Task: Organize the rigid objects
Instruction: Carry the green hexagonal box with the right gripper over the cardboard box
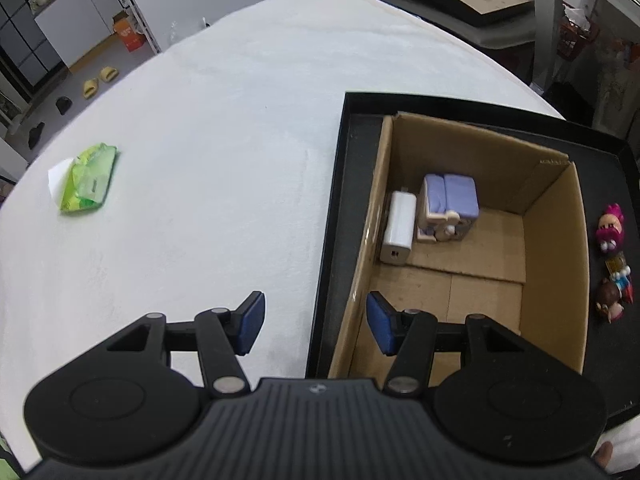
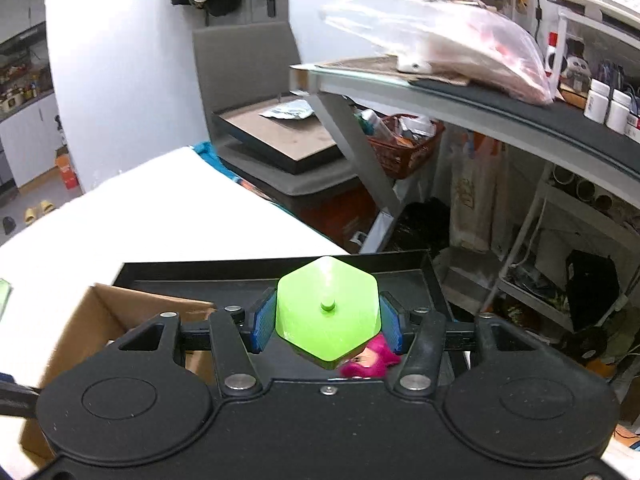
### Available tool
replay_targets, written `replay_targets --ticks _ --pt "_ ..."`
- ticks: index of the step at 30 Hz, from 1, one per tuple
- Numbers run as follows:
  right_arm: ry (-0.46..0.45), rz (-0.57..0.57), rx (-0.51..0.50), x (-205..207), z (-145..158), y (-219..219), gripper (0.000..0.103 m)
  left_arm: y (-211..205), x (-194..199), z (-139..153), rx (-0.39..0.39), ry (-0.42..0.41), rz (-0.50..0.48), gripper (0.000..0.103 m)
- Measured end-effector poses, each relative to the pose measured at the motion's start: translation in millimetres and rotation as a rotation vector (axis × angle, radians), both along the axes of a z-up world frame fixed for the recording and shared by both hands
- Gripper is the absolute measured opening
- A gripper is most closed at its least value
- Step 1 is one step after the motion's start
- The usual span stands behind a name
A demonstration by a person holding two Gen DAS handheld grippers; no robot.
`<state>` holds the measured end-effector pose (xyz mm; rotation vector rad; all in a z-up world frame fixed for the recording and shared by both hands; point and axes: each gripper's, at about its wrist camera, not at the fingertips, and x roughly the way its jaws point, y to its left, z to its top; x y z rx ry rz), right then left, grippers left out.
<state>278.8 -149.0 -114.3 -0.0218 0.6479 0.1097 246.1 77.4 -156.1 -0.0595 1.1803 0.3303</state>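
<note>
A bright green hexagonal plastic block (image 2: 327,314) with a small knob at its centre is clamped between the blue-padded fingers (image 2: 264,326) of the right gripper (image 2: 327,326), and it is held in the air above the far part of a shallow black tray (image 1: 334,216). A pink-haired toy figure (image 2: 370,358) is partly seen just below the block in the right wrist view. The left gripper (image 1: 316,324) is held with its fingers (image 1: 252,322) spread well apart and nothing between them; one finger hangs over the white cloth-covered counter (image 1: 200,140) and the other over the near left corner of an open brown cardboard box (image 1: 558,248). The box stands inside the black tray, towards its left side. Against the left wall of the box a white rectangular charger-like block (image 1: 397,234) is laid, and just beside it, touching or nearly so, a lavender and cream toy piece (image 1: 448,208) is set. On the bare strip of tray to the right of the box, two small figures are laid: the pink-haired one (image 1: 610,228) farther off, and a brown-haired figure (image 1: 614,292) nearer. A crumpled green plastic packet (image 1: 90,178) is laid on the counter well apart from the tray, at the left, with a white paper corner showing beneath it.
</note>
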Motion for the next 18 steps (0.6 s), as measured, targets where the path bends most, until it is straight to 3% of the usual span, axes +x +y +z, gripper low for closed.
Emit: replay_targets --ticks 18 --pt "-0.027 0.189 -0.017 -12.1 3.3 71.7 0.052 15.5 -14.9 -8.0 -0.109 -0.044 -0.036 0.054"
